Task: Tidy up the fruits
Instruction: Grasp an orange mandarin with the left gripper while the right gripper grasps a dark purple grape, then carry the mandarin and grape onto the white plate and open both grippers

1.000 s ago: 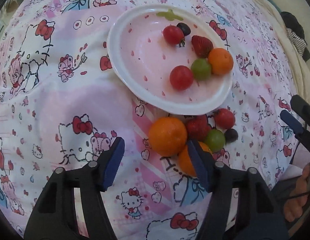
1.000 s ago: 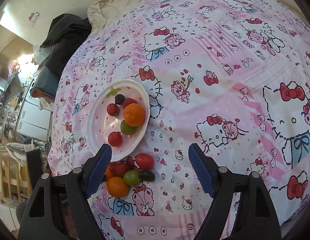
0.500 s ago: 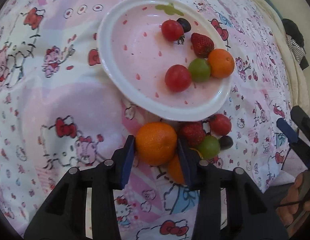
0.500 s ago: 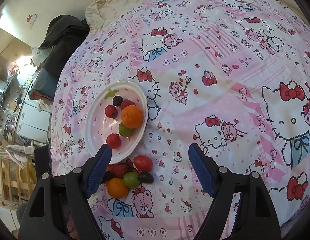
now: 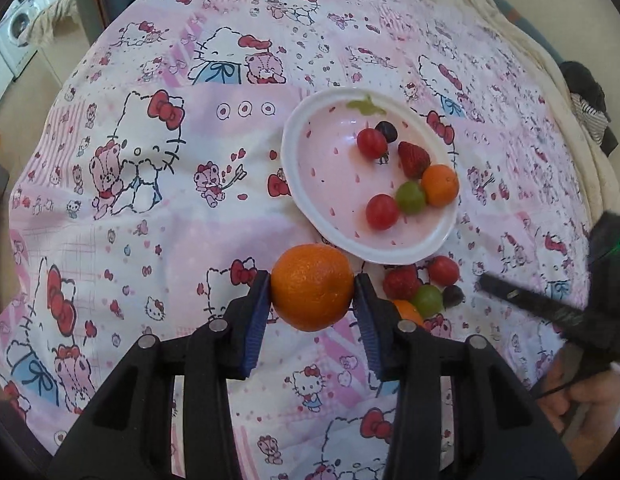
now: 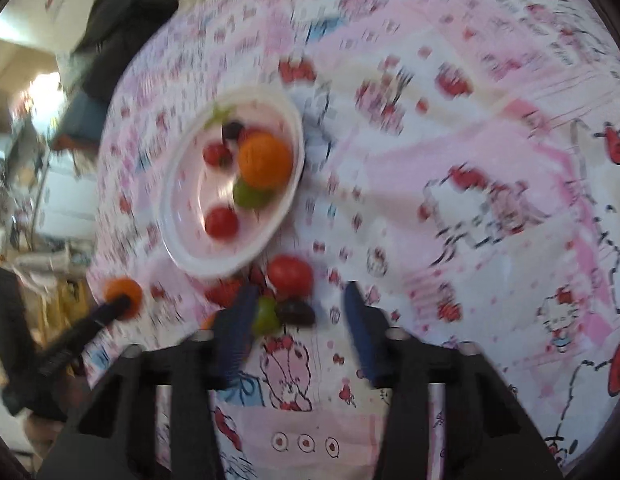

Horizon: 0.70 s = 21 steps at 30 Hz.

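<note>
The left gripper [image 5: 313,292] squeezes a big orange [image 5: 312,287] between its blue pads, just below the white plate [image 5: 297,184]. Only this sharp view shows the strawberry [image 5: 413,159] on the plate. The right view is blurry. There the right gripper [image 6: 297,312] is closing around a dark grape [image 6: 295,313] on the sheet [image 6: 450,128], not yet touching.

the whole right wrist view is motion-blurred, so the bedspread [image 6: 450,128] print smears and the plate [image 6: 177,248] rim is soft. a small orange [image 5: 408,309] on the cloth is mostly hidden behind the left gripper [image 5: 313,292] finger. the right gripper [image 6: 297,312] covers part of a green grape [image 6: 266,314]. a hand [image 5: 586,408] is cut off at the left wrist view's edge.
</note>
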Tool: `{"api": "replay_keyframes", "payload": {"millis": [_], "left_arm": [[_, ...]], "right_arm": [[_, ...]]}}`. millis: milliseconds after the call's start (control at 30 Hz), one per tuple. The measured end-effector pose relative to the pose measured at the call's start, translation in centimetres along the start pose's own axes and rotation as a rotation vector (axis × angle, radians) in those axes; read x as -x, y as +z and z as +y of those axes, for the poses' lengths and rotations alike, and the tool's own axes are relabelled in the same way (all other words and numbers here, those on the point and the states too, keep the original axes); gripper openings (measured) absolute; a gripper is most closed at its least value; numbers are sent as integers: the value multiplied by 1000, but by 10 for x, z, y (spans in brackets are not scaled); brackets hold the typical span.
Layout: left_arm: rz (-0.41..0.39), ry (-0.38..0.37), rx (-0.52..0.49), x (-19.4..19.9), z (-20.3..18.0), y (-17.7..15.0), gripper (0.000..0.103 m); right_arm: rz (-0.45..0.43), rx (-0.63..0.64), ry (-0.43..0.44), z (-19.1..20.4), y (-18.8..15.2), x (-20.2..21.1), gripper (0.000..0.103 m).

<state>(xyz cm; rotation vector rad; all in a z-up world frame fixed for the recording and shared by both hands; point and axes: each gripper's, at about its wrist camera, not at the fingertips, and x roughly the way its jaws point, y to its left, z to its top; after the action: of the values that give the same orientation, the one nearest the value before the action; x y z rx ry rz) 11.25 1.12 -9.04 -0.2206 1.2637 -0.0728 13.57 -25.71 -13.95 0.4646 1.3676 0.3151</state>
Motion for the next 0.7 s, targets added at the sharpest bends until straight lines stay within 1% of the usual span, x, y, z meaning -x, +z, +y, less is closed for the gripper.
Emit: {"api": "replay_keyframes", "payload": {"millis": [67,200,267,333,400,533,700], "left_arm": [[-3,-4,-1,1,-2,0,37],[-9,0,-6,1,-5,1,37],[-11,4,-5,1,-4,1,37],[-14,11,-2,1,-3,2,37],[-17,17,1,1,-1,3,37],[-20,22,5,-1,-1,2,37],[-49,57,-22,-3,-3,1,37]], "right_arm": [[32,36,-23,7,-3,-11,38],[78,48,-22,11,-6,-29,35],[93,57,-36,13,-6,-36,34],[100,50,-21,12,-5,-40,27],[113,25,20,7,-4,-39,26],[94,15,39,3,-6,-31,26],[36,2,67,0,-6,-10,26]]}}
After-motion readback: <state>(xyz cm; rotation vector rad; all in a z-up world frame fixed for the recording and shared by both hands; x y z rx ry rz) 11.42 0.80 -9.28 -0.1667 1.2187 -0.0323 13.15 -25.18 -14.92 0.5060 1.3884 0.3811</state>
